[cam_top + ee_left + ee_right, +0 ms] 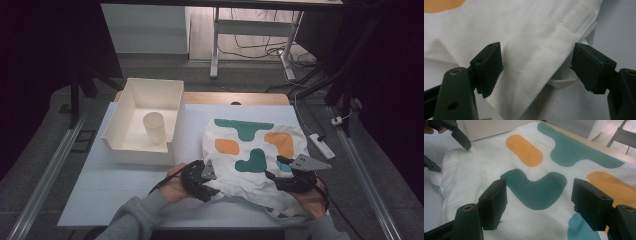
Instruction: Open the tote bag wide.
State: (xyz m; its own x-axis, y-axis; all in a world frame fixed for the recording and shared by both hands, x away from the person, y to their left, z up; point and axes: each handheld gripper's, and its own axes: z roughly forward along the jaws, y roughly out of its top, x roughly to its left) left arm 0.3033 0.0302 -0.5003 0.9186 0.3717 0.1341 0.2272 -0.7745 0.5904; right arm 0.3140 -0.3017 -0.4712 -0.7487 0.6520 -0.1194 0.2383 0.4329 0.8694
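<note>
A white cloth bag [235,172] printed with teal and orange shapes lies crumpled on the right half of the white table [125,180]. My left gripper [212,182] is at the bag's near left edge. In the left gripper view its jaws stand wide around a folded corner of the bag [531,57], and the pads do not press on it. My right gripper [276,168] is over the bag's near right part, open. In the right gripper view a teal shape [536,190] lies between its jaws, and the left gripper [453,158] is at the far left edge of the cloth.
An open white box [150,85] stands at the table's left rear with a pale cup [154,127] upright inside it. A white cord loop [564,83] of the bag lies under the folded corner. A power strip [321,146] lies on the floor to the right.
</note>
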